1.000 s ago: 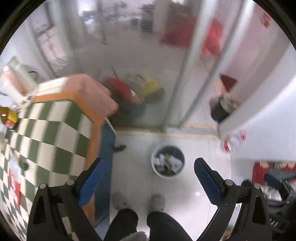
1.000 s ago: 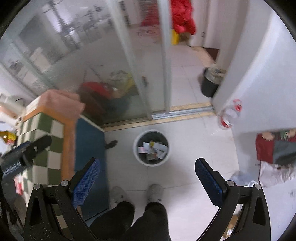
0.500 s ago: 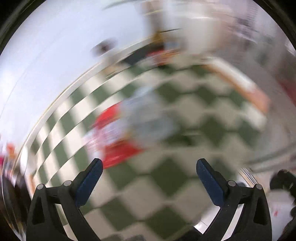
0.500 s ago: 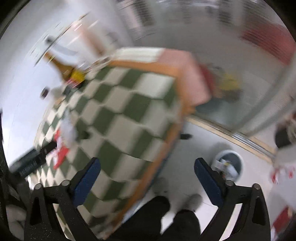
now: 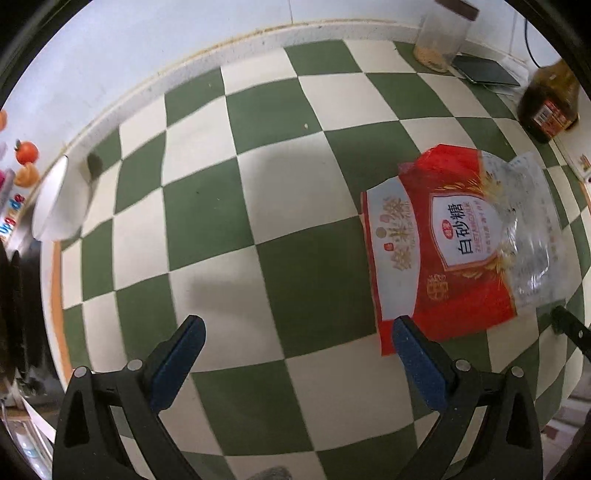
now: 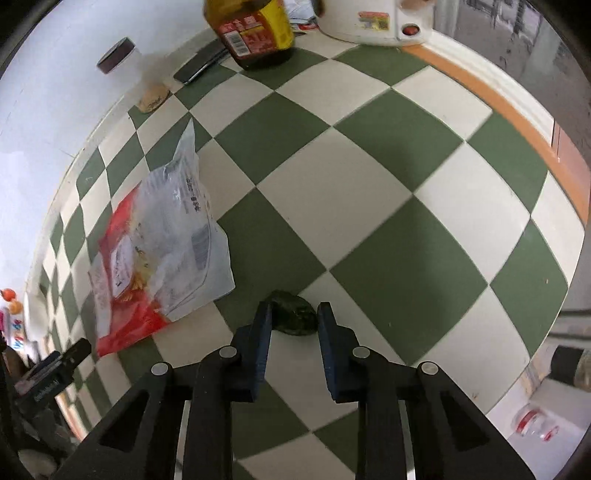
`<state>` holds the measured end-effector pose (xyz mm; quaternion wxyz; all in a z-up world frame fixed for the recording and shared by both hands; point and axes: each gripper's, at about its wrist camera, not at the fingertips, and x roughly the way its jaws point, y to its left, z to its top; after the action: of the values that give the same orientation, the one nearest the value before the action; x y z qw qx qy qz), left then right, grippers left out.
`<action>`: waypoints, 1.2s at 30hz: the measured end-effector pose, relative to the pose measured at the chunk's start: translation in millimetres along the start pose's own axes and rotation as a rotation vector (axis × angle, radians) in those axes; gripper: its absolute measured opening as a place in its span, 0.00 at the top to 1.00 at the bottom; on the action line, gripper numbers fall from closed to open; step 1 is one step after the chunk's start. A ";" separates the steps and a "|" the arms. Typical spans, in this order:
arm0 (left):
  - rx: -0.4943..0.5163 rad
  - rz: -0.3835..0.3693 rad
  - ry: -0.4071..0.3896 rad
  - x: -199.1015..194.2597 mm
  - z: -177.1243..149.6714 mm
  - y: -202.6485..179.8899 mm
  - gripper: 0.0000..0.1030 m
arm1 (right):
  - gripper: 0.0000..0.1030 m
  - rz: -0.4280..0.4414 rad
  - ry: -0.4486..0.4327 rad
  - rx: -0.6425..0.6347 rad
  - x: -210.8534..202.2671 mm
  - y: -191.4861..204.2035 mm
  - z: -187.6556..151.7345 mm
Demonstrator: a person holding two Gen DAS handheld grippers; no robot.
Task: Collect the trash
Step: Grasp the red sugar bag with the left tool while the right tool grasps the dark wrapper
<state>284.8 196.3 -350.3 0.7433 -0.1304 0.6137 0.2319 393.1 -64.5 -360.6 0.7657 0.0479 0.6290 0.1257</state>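
Between the narrowed blue pads of the right gripper (image 6: 293, 319), a small dark green crumpled wad (image 6: 293, 313), resting on the green-and-cream checked tablecloth (image 6: 369, 206); jaws drawn close on either side of it, contact with the pads not quite certain. Ahead and to the left of that gripper, just beside the wad, an emptied red-and-clear sugar bag (image 6: 159, 254) lying flat and wrinkled. Farther ahead, near the wall, a brown bottle with red and yellow label (image 6: 255, 31), a dark flat phone (image 6: 201, 66) leaning beside it, a clear jar with dark lid (image 6: 127, 74), and a white appliance with a red button (image 6: 376, 18) off to the right. Along the right side, an orange table edge (image 6: 517, 122).

Over the same cloth (image 5: 295, 206), the left gripper (image 5: 295, 354) spread wide, nothing between its pads. Ahead and to the right of it, the sugar bag (image 5: 461, 243) with its printed face up, its near corner just beside the right pad. Beyond the bag, far right, the brown bottle (image 5: 550, 107); farther ahead, the jar (image 5: 441, 37) and the dark phone (image 5: 484, 70). Far to the left, a white plate (image 5: 55, 201) at the cloth's edge.
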 end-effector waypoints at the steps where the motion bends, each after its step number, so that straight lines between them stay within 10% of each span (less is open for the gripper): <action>1: -0.004 -0.011 0.002 2.5 1.8 1.2 0.00 | 0.75 0.003 -0.006 0.006 -3.5 -0.4 0.9; 10: -0.055 -0.188 0.069 20.8 16.4 4.8 0.00 | 0.75 0.162 -0.106 -0.068 -45.5 29.0 27.6; 19: -0.014 -0.307 0.072 32.4 32.6 -16.6 0.02 | 0.76 0.174 0.003 -0.055 35.0 41.7 48.0; 23: 0.023 -0.265 0.027 25.6 36.7 -27.3 0.38 | 0.76 0.194 0.000 -0.049 37.4 37.1 47.5; 27: 0.076 -0.159 -0.046 11.4 43.2 -28.4 0.99 | 0.76 0.184 -0.008 -0.036 28.7 29.7 47.2; 36: 0.117 -0.218 -0.156 -49.3 29.2 -39.9 1.00 | 0.76 0.241 -0.080 0.037 -14.5 -3.8 39.3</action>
<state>322.9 166.9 -299.7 0.8160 -0.1341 0.5487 0.1230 429.3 -68.5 -339.7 0.7685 0.1425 0.5898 0.2031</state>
